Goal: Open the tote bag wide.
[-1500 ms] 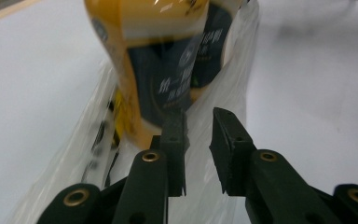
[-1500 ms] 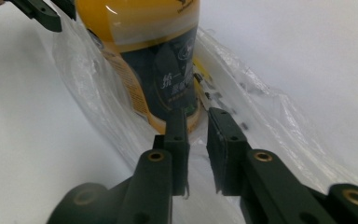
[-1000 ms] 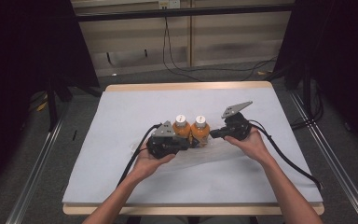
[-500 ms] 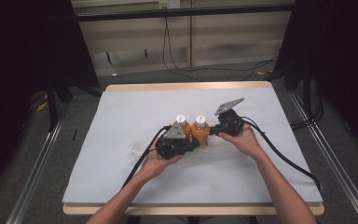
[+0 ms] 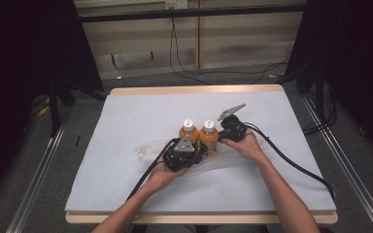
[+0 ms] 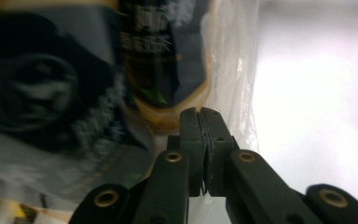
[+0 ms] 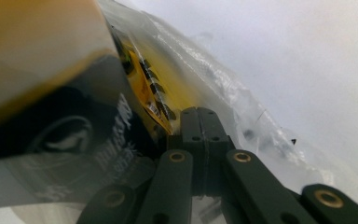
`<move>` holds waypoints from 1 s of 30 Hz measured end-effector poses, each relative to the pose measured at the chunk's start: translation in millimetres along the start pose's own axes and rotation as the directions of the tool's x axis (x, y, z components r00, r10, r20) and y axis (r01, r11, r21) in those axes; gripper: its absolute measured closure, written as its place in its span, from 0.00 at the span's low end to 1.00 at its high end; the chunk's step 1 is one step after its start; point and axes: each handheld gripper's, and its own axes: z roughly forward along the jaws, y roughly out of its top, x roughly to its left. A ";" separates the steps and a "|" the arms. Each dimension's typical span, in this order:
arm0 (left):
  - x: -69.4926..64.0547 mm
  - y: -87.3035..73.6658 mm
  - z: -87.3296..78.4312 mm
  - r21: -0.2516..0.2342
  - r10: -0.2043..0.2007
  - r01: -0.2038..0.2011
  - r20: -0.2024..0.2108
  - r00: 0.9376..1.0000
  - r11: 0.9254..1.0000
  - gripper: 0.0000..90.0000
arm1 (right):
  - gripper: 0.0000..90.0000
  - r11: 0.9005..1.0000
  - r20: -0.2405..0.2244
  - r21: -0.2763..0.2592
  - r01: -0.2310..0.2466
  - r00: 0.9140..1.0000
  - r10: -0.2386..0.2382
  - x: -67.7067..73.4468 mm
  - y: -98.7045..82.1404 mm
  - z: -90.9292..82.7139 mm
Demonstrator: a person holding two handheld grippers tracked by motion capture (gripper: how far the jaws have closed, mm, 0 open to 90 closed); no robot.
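Two orange bottles (image 5: 188, 133) (image 5: 208, 137) with white caps stand side by side mid-table, inside a clear plastic bag (image 5: 148, 150). My left gripper (image 5: 197, 151) is low at the front left of the bottles, and in the left gripper view it (image 6: 200, 113) is shut on a fold of the bag's film (image 6: 235, 70) beside a dark bottle label (image 6: 163, 56). On the right side of the bottles my right gripper (image 5: 219, 138) is also pressed close; the right gripper view shows it (image 7: 198, 112) shut on the bag (image 7: 242, 107) against an orange bottle (image 7: 37, 46).
A white sheet covers the table (image 5: 126, 121), which has a wooden rim. Black cables (image 5: 291, 162) trail from both grippers toward the front corners. Part of the bag lies flat on the sheet in front of the bottles (image 5: 226, 161).
Both grippers have drawn in closer to the two bottles, the left one moving right and the right one moving left. The bottles have stayed almost in place.
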 end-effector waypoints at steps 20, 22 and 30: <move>-8.0 -9.5 6.5 0.027 -0.020 0.018 0.080 0.997 0.999 1.00 | 1.00 0.999 0.036 0.039 -0.025 0.999 0.023 -7.3 -3.0 19.0; -9.5 -9.5 5.7 0.035 -0.012 0.009 0.087 0.996 0.999 1.00 | 1.00 0.999 0.050 0.033 -0.029 0.998 0.027 -8.0 -1.5 20.8; -15.0 -12.2 3.4 0.031 -0.016 0.012 0.117 0.993 0.999 1.00 | 1.00 0.999 0.081 0.026 -0.031 0.996 0.029 -10.8 5.5 27.6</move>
